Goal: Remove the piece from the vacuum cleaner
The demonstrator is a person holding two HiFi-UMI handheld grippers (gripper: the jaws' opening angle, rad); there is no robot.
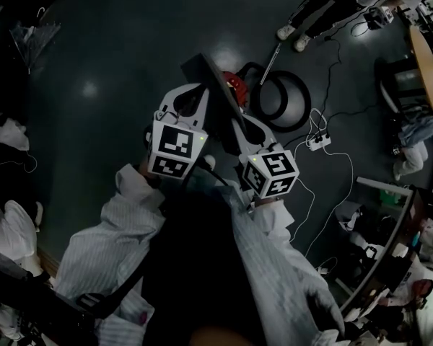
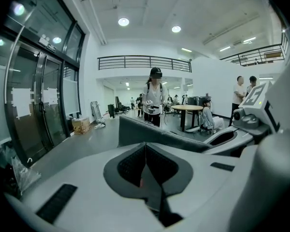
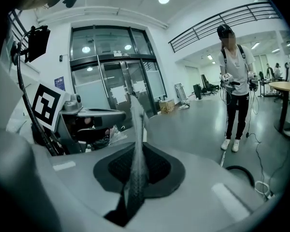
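A flat dark grey piece (image 1: 208, 78) is held up above the floor, over the red vacuum cleaner (image 1: 235, 83). My right gripper (image 1: 235, 122) is shut on it. In the right gripper view the piece (image 3: 136, 124) stands edge-on between the pads of that gripper (image 3: 134, 154). My left gripper (image 1: 191, 91) is beside the piece on the left. In the left gripper view its jaws (image 2: 145, 151) are closed together and the piece (image 2: 157, 135) lies broadside just beyond them, not between them.
The vacuum's black hose (image 1: 283, 99) loops on the floor with its wand (image 1: 269, 62) pointing away. A white power strip (image 1: 317, 141) and cables lie to the right. A person (image 3: 234, 81) stands a few steps off. A round table (image 1: 427, 63) is far right.
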